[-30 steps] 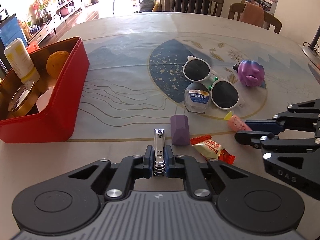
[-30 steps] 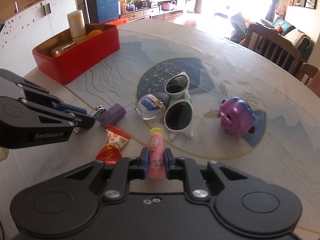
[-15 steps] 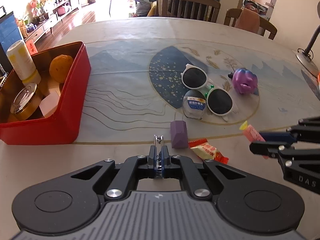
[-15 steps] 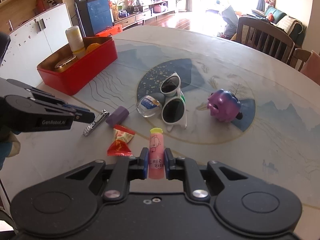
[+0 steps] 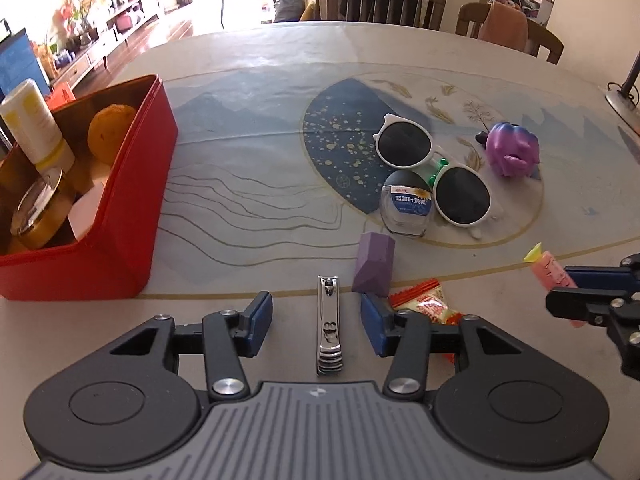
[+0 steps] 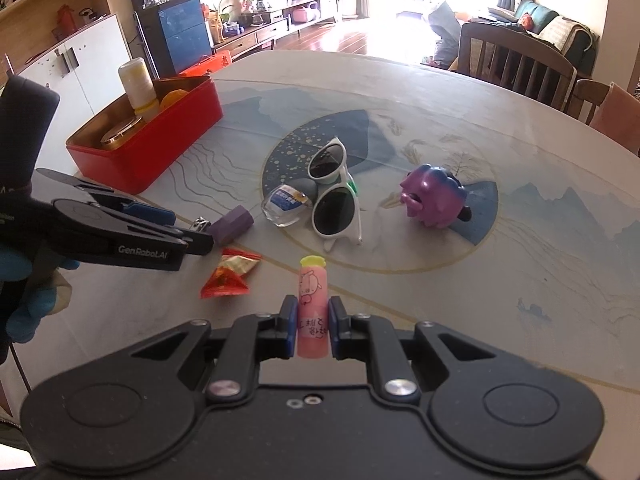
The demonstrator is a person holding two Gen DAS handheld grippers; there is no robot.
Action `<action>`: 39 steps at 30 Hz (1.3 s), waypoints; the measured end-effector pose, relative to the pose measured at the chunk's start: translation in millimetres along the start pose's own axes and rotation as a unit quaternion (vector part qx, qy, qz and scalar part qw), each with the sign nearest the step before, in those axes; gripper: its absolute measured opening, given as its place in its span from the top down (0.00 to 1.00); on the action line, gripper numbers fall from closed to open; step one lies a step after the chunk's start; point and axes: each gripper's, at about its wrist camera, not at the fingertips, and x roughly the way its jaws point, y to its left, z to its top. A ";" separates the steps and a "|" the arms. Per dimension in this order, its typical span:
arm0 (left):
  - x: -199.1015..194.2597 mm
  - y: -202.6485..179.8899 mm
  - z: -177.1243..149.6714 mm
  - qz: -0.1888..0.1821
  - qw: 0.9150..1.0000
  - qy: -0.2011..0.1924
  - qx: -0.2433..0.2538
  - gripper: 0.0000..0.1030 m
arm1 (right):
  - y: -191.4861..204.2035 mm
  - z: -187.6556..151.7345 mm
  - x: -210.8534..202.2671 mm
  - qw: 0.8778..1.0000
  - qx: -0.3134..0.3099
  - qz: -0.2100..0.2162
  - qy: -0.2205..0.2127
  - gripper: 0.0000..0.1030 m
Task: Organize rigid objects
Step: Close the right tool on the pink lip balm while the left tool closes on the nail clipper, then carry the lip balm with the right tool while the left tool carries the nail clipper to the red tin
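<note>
Left gripper (image 5: 316, 322): fingers (image 5: 258, 322) just opened, standing apart either side of the nail clipper (image 5: 329, 326); neither pad touching it
Nail clipper: flat on the surface (image 5: 260, 120), lengthwise between the blue pads; near the purple block (image 5: 374, 263) and the red candy wrapper (image 5: 424, 304)
Right gripper (image 6: 313, 330): fingers narrow, clamped on the pink tube (image 6: 313, 308); yellow cap pointing away, tube clear of the surface
Red tin (image 5: 136, 196): at the left; holding a white-and-yellow bottle (image 5: 34, 124), an orange (image 5: 110, 132) and a gold-lidded jar (image 5: 36, 208)
Centre of the surface: white sunglasses (image 5: 434, 170) touching a small clear bottle with a blue label (image 5: 408, 210); purple toy (image 5: 514, 148) just beyond
Person: blue-gloved hand (image 6: 22, 292) gripping the left gripper's handle
</note>
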 end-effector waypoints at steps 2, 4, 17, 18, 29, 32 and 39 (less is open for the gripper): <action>-0.1 -0.9 -0.3 0.000 1.000 -0.005 0.006 0.59 | -0.9 -0.5 0.2 1.000 0.001 0.000 0.001 0.85; -0.7 -3.1 -0.3 -0.001 1.000 -0.009 0.011 0.71 | -1.0 -0.9 0.6 1.000 0.002 0.000 0.001 0.85; -5.0 -5.0 -1.9 -0.013 1.000 -0.007 0.021 0.90 | -0.5 -0.3 -2.4 1.000 0.003 0.000 -0.004 0.85; -6.8 -3.2 -2.1 -0.015 1.000 -0.007 0.018 0.90 | -0.4 0.0 -3.5 1.000 0.005 0.000 -0.005 0.85; -39.0 20.4 -3.8 -0.035 0.999 -0.032 -0.023 0.90 | 5.0 5.6 -23.7 0.999 0.015 0.006 -0.028 0.85; -47.1 30.6 -4.2 -0.037 0.998 -0.041 -0.035 0.90 | 8.8 7.9 -28.7 0.999 0.016 0.006 -0.035 0.85; -67.8 52.6 -2.0 -0.043 0.996 -0.063 -0.050 0.90 | 24.2 22.2 -39.8 0.998 0.012 0.005 -0.054 0.85</action>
